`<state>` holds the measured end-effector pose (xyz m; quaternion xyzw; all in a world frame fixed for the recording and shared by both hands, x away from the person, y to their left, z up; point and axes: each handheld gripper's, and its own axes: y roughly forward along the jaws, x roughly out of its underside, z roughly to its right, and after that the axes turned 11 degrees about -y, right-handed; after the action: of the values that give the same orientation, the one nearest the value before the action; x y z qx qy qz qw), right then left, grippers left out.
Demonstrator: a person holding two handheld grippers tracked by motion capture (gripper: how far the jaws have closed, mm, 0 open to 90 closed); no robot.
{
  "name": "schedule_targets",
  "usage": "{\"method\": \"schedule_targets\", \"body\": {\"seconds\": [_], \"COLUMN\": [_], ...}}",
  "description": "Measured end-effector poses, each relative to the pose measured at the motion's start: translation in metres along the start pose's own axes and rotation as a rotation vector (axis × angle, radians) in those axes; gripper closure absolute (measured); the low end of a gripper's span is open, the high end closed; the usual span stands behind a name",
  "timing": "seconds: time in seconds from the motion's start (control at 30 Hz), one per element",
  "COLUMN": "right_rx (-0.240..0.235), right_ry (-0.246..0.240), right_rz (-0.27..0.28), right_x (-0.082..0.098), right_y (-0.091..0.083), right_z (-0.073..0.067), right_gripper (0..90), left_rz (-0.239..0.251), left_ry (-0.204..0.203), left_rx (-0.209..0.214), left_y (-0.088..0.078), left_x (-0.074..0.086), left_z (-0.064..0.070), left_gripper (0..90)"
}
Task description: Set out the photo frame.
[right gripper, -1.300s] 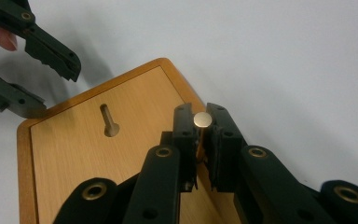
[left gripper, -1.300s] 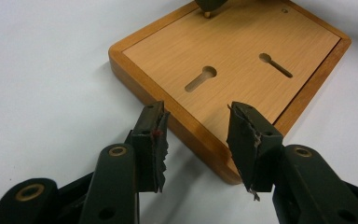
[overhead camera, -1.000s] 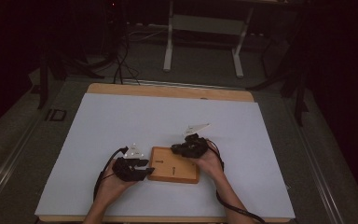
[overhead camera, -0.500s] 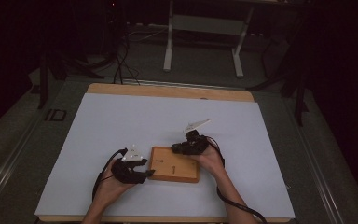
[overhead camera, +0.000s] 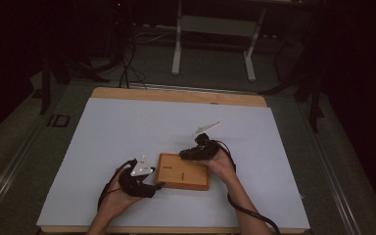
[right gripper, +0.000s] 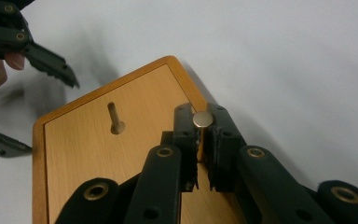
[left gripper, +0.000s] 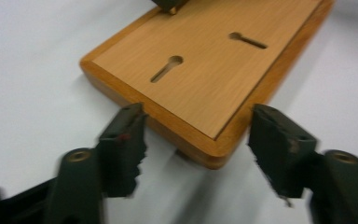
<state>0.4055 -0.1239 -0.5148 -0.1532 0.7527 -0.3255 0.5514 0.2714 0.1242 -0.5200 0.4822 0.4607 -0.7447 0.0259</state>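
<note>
A flat wooden board [overhead camera: 183, 172] with two keyhole slots [left gripper: 167, 68] lies on the white table. My left gripper [overhead camera: 157, 186] is at the board's near left corner. Its jaws have just been opening, and in the left gripper view [left gripper: 196, 114] they stand apart on either side of that corner of the board [left gripper: 205, 70], with neither pad pressing on it. My right gripper [overhead camera: 185, 154] rests over the board's far edge. In the right gripper view [right gripper: 203, 122] it is shut on a small round-headed metal peg [right gripper: 203, 119] at the edge of the board [right gripper: 135, 107].
The white table cover [overhead camera: 127, 127] stretches wide around the board, with a wooden rim [overhead camera: 176, 94] at its far side. A metal stand [overhead camera: 215, 29] and cables stand on the dark floor beyond. Each gripper's cable trails toward the near edge.
The left gripper's jaws look wider at the board's corner than before. Both hands and the board have stayed where they were.
</note>
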Motion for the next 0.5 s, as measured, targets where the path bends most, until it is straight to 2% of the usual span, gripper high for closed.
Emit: {"method": "schedule_targets", "body": {"seconds": [0.07,0.13,0.27,0.43,0.5], "right_rx": [-0.006,-0.011,-0.019,-0.030,-0.035], "right_ry": [0.003,0.010,0.022,0.035,0.038], "right_rz": [-0.005,-0.013,-0.026,-0.033,-0.040], "right_x": [-0.001,-0.002,-0.004,-0.005,-0.006], "right_y": [0.000,0.000,0.000,0.001,0.001], "right_z": [0.001,0.002,0.004,0.007,0.008], "right_gripper": [83.5,83.6,83.6,83.7,83.7], "left_rz": [0.011,0.009,0.011,0.004,-0.004], "left_ry": [0.016,0.029,0.042,0.062,0.072], "left_rx": [-0.028,-0.035,-0.022,-0.047,-0.070], "left_y": [0.001,0.002,0.003,0.009,0.013], "left_x": [0.000,0.000,0.000,-0.001,-0.001], "left_z": [0.003,0.004,0.006,0.012,0.014], "left_gripper": [28.1,25.1,23.0,19.3,17.2]}}
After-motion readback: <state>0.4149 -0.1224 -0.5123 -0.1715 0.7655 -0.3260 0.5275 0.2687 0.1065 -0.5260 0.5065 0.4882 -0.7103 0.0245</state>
